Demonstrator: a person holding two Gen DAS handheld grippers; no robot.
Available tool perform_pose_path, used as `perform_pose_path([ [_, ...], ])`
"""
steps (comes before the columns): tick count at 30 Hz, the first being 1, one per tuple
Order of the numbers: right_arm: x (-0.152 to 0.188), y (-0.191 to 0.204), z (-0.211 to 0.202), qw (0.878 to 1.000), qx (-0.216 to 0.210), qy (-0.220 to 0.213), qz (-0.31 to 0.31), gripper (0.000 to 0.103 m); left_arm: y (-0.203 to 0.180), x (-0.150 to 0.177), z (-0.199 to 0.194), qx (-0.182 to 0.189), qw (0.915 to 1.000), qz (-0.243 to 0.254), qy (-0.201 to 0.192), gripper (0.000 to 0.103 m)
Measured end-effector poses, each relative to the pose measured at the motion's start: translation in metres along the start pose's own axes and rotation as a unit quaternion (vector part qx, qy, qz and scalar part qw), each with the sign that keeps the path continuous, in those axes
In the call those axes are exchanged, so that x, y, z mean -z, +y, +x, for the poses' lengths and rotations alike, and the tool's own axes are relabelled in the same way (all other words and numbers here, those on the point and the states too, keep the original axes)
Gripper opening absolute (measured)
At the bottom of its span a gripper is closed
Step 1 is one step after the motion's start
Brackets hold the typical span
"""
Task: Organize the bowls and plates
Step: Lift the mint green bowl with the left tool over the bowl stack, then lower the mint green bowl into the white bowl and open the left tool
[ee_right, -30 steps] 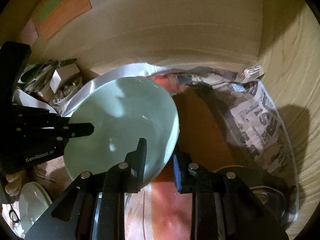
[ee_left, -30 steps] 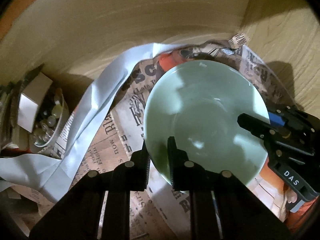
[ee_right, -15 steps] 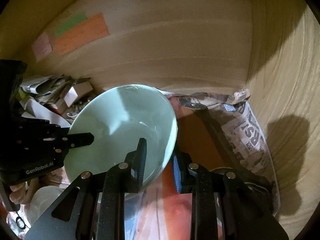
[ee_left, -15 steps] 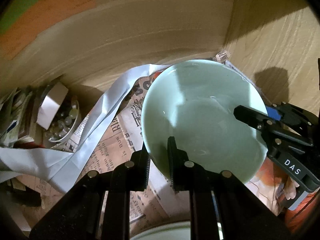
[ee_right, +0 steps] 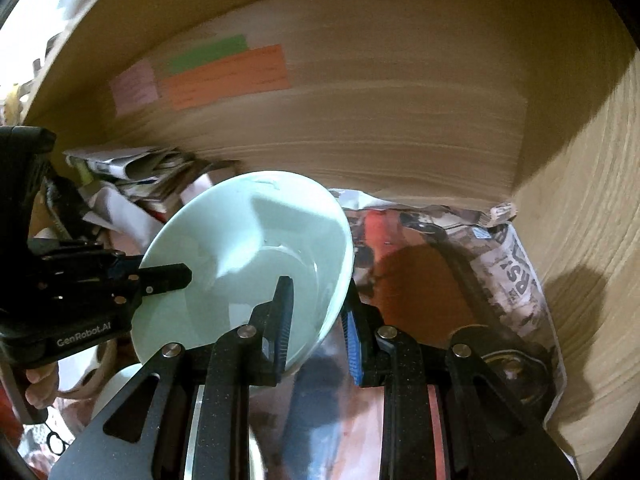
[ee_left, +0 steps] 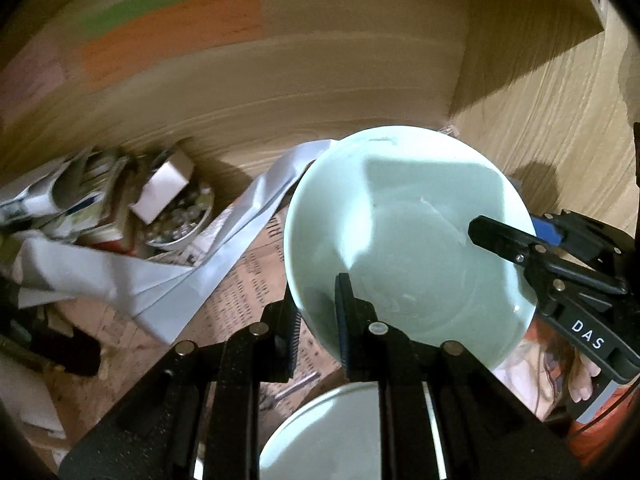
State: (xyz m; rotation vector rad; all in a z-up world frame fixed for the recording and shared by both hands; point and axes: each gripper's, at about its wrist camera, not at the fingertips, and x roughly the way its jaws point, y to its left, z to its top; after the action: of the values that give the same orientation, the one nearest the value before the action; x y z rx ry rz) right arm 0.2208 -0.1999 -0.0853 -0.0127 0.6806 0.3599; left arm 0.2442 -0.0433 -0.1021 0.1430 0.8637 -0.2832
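Grippers, left (ee_left: 318, 312) and right (ee_right: 316, 320), both clamp opposite rims of the pale green ceramic bowl (ee_left: 404, 240), above newspaper (ee_right: 516, 280).

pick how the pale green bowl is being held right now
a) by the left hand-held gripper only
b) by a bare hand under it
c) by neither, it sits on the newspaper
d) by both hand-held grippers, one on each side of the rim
d: the left hand-held gripper and the right hand-held gripper each clamp the rim of the bowl, on opposite sides.
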Motion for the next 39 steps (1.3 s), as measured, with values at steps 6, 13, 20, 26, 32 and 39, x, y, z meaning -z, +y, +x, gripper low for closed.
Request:
perform_pose_path([
  [6, 0.004, 0.027, -0.005, 1.000, -0.013, -0.005, -0.013, 0.022, 0.017, 0.022, -0.029, -0.012, 0.9996, -0.015, -0.018, 0.016],
  [13, 0.011, 0.061, -0.008, 0.999, -0.029, -0.011, -0.027, 0.022, 0.041, 0.046, -0.055, -0.030, 0.9984, -0.034, -0.035, 0.016],
  [20, 0.018, 0.089, -0.006, 0.998, -0.053, -0.009, -0.031, 0.022, 0.062, 0.069, -0.069, -0.038, 0.9970, -0.055, -0.038, 0.016],
  [26, 0.024, 0.118, -0.004, 0.996, -0.070, -0.005, -0.047, 0.022, 0.081, 0.091, -0.082, -0.048, 0.9953, -0.073, -0.042, 0.016],
  [32, 0.031, 0.140, 0.002, 0.995, -0.084, 0.006, -0.056, 0.022, 0.101, 0.111, -0.088, -0.059, 0.9936, -0.089, -0.039, 0.016],
  [39, 0.038, 0.163, 0.012, 0.992, -0.100, 0.023, -0.070, 0.023, 0.121, 0.136, -0.096, -0.071, 0.9910, -0.107, -0.037, 0.016],
])
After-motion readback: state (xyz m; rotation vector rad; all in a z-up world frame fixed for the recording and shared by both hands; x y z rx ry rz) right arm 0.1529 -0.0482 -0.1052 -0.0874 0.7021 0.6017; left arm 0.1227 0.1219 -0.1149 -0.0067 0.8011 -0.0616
